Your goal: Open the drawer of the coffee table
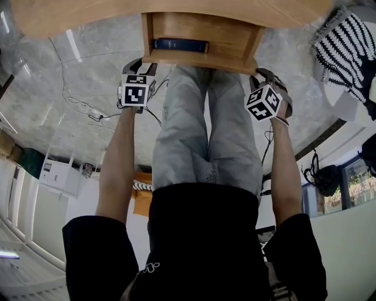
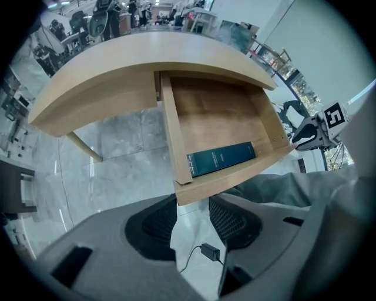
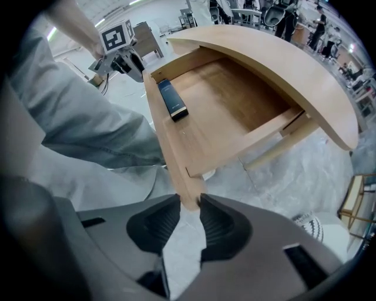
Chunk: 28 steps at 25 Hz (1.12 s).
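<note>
The wooden coffee table (image 1: pixel 59 17) has its drawer (image 1: pixel 200 59) pulled out towards me, with a dark blue book (image 1: pixel 180 44) lying inside against the front panel. My right gripper (image 3: pixel 190 206) is shut on the right end of the front panel (image 3: pixel 176 164), both pads pressed on the wood. My left gripper (image 2: pixel 192 203) is at the panel's left corner (image 2: pixel 182 191). Its jaws stand apart and the panel hides their tips, so a grip is not clear. In the head view the left gripper (image 1: pixel 141 63) and the right gripper (image 1: pixel 261 75) flank the drawer front.
The person's legs in grey trousers (image 1: pixel 205 129) lie right under the drawer front. A cable (image 1: pixel 88 109) and a small charger (image 2: pixel 210 251) lie on the marble floor. A black-and-white striped thing (image 1: pixel 346 41) sits at the right. A table leg (image 2: pixel 82 147) slants at the left.
</note>
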Each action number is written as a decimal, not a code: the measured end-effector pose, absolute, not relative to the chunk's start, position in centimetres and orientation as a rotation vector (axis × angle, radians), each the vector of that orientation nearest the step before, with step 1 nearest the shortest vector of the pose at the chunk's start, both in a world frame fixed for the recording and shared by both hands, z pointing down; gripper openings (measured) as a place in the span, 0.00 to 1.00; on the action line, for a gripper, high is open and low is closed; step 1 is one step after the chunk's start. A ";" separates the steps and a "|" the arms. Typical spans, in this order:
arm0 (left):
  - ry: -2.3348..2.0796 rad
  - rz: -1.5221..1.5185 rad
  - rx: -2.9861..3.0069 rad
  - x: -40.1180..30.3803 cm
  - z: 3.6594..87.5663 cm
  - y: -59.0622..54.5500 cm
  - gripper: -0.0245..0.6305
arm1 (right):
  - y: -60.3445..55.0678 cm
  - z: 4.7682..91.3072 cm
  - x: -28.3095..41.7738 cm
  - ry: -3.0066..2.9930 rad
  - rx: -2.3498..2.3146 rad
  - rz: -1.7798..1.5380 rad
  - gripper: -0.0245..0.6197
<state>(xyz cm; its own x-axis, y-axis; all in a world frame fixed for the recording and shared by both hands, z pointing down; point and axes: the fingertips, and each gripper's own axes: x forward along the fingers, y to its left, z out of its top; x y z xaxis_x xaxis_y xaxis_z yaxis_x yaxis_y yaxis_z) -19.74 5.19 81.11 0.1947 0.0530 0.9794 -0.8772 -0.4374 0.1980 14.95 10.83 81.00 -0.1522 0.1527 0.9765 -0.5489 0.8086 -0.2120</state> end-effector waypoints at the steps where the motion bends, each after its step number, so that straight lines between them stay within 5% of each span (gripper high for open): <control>1: -0.794 1.378 1.614 -19.8 81.3 5.3 0.29 | 10.9 81.2 14.9 -1.612 0.314 0.628 0.19; 28: -0.857 1.365 1.449 -20.3 84.3 6.4 0.28 | 11.4 84.3 14.8 -1.540 0.351 0.756 0.23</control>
<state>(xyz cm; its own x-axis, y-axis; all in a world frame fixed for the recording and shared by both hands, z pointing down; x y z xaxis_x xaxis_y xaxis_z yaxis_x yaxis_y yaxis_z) -20.28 6.35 84.26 0.1364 0.1078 0.9848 -0.9339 -0.3176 0.1641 14.83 11.40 84.32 -0.1315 0.2166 0.9674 -0.6328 0.7328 -0.2501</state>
